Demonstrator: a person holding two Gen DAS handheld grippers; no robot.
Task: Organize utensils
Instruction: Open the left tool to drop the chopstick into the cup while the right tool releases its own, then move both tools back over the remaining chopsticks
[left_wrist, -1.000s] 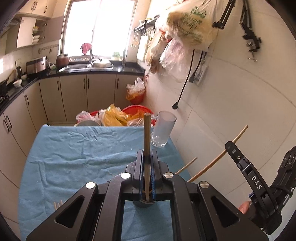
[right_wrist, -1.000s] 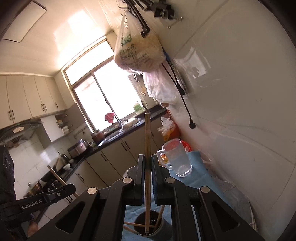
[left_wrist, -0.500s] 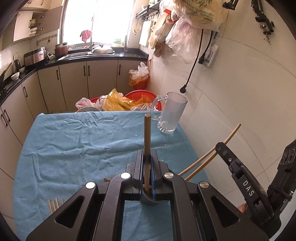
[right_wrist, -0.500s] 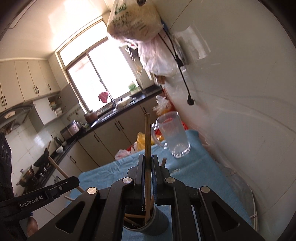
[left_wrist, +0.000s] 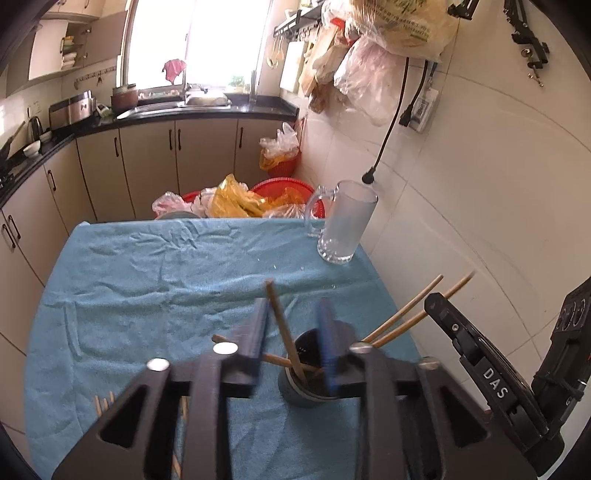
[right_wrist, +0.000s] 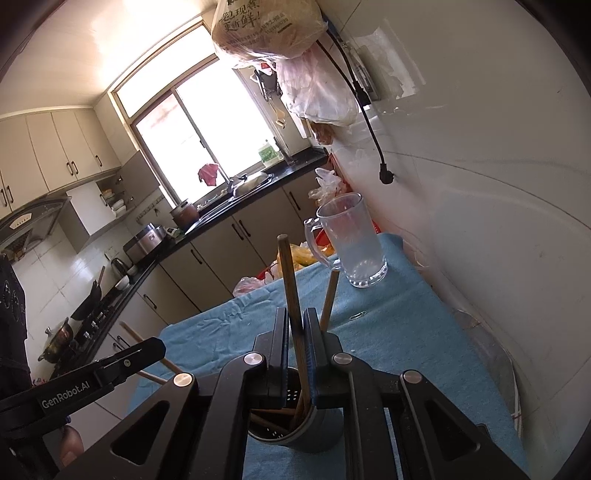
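Note:
A dark round utensil holder (left_wrist: 308, 384) stands on the blue cloth, also in the right wrist view (right_wrist: 314, 432), with several wooden chopsticks inside. My left gripper (left_wrist: 291, 328) is open just above it; a chopstick (left_wrist: 282, 328) leans free between its jaws, its lower end in the holder. My right gripper (right_wrist: 295, 339) is slightly parted around another chopstick (right_wrist: 290, 288) that stands in the holder and leans on one pad. More loose chopsticks (left_wrist: 103, 404) lie on the cloth at lower left.
A clear glass mug (left_wrist: 345, 221) stands at the table's far right corner by the tiled wall. Red basins with plastic bags (left_wrist: 258, 197) sit beyond the far edge. The other gripper's body (left_wrist: 495, 373) is at right. A paper clip (right_wrist: 357, 315) lies on the cloth.
Both grippers lowered toward the holder. My left gripper opened and let its chopstick drop into the holder, where it now tilts left. The right chopstick now leans in loosened jaws.

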